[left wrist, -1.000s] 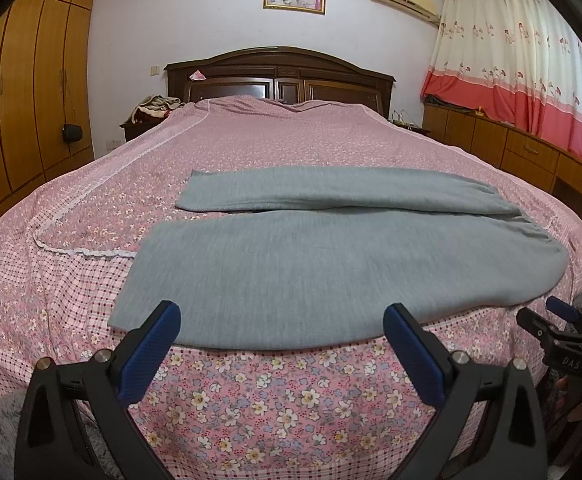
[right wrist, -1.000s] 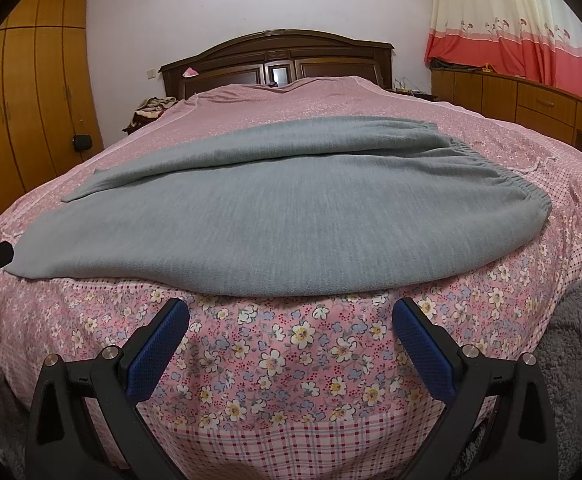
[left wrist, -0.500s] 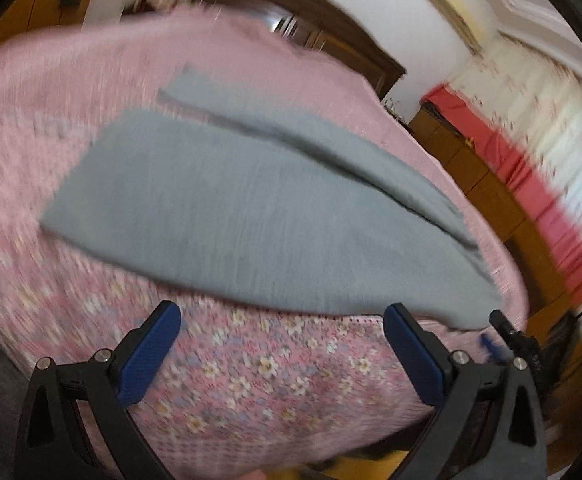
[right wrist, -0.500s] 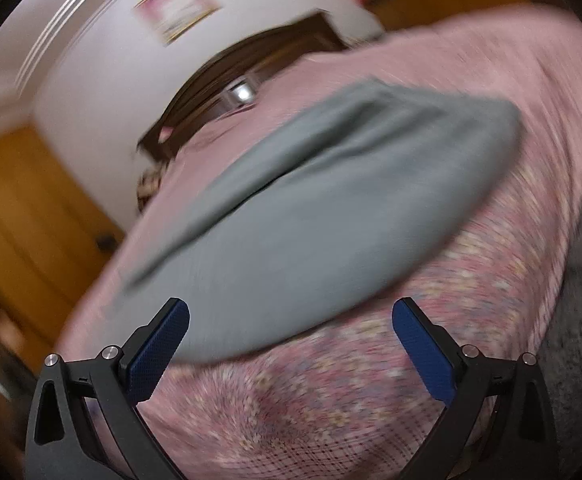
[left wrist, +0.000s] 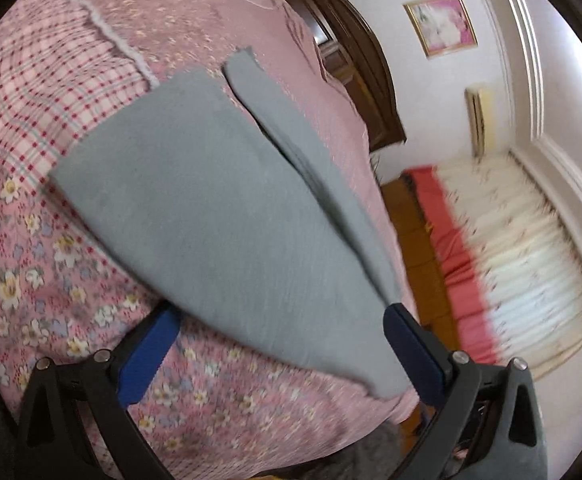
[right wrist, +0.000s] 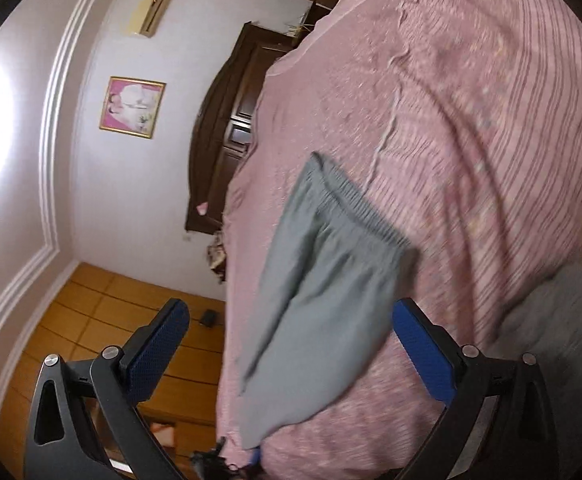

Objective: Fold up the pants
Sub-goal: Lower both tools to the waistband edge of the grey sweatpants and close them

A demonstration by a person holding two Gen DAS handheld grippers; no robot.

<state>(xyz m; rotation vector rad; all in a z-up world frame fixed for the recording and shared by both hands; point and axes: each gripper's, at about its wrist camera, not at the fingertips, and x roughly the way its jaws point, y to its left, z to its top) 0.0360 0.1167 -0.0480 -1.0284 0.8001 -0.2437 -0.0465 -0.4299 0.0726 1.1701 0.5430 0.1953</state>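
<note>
Here the wide bed with the pink flowered cover (left wrist: 71, 280) carries the grey knitted pants (left wrist: 219, 216), spread flat with both legs apart. The left gripper (left wrist: 279, 344) and the right gripper (right wrist: 291, 340) both stand wide open near the pants' edge, holding nothing.

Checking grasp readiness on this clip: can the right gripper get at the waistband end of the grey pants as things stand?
Probably yes. The right gripper is open, the grey pants lie between its fingers, and nothing covers the waistband ahead.

Pants (left wrist: 211, 216) flat on bed (left wrist: 43, 264), headboard (right wrist: 227, 128) behind.
</note>
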